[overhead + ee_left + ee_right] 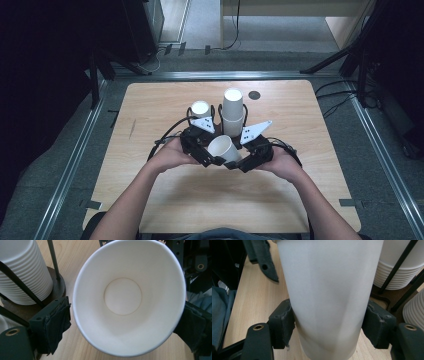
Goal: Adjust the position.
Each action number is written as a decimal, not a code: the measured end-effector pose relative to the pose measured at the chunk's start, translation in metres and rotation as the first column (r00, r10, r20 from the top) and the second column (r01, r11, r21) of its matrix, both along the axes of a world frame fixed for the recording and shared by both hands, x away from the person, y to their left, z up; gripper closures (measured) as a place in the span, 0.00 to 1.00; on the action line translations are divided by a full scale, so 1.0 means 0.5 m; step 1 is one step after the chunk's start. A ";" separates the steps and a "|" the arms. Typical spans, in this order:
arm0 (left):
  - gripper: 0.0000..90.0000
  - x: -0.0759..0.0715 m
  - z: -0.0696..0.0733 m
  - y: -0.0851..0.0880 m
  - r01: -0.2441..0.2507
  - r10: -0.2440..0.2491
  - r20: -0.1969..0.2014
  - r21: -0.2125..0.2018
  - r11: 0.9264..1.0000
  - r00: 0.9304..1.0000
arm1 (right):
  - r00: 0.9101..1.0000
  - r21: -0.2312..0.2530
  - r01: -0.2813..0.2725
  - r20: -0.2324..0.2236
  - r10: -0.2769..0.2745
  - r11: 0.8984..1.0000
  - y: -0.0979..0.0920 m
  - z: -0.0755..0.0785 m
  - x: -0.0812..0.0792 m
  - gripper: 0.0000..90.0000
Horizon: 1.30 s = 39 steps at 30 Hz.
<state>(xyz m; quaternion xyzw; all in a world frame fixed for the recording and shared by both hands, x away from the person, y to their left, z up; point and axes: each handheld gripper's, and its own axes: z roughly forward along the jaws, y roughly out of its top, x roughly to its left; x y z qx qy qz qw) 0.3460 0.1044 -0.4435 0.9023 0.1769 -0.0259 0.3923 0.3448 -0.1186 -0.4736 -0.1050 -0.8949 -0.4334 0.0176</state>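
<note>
While two stacks of white paper cups stand in their wire holders at the middle of the wooden table [150, 200], a shorter stack [200, 108] on the left and a taller stack [233, 112] on the right, one single paper cup [222, 148] is out of the stacks and held up between the two hands, lying on its side with its mouth turned towards the left gripper [197, 147]. Taking one cup off thus looks done; what is left, as I judge it, is passing it over or setting it down, and no cup stands loose on the table yet. The right gripper [252, 155] has hold of it: in the right gripper view its jaws stand about half open and both pads press the cup's wall from either side (the wall looks slightly pinched in there). In the left gripper view the cup's rim sits between that gripper's jaws, which stand spread as wide as they go, the left pad [58, 322] just clear of the rim and the right pad [193, 326] at or just beside it, so it grips nothing.
</note>
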 end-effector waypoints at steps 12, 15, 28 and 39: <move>0.07 -0.001 -0.010 -0.002 -0.038 0.035 -0.026 -0.105 0.994 0.999 | 1.000 0.017 0.005 -0.004 -0.005 1.000 -0.006 0.002 0.001 0.36; 0.08 -0.002 -0.013 -0.004 -0.041 0.040 -0.018 -0.108 0.993 0.999 | 1.000 0.025 0.012 -0.014 -0.012 1.000 -0.008 0.003 0.001 0.36; 0.22 -0.005 -0.010 -0.001 -0.056 0.057 -0.001 -0.194 0.979 0.998 | 0.999 0.060 0.016 -0.051 -0.013 0.998 -0.010 0.005 0.004 0.36; 0.26 -0.003 -0.004 0.001 -0.063 0.067 0.028 -0.138 0.989 0.997 | 0.996 0.037 0.043 -0.075 -0.040 0.998 -0.009 0.001 0.005 0.28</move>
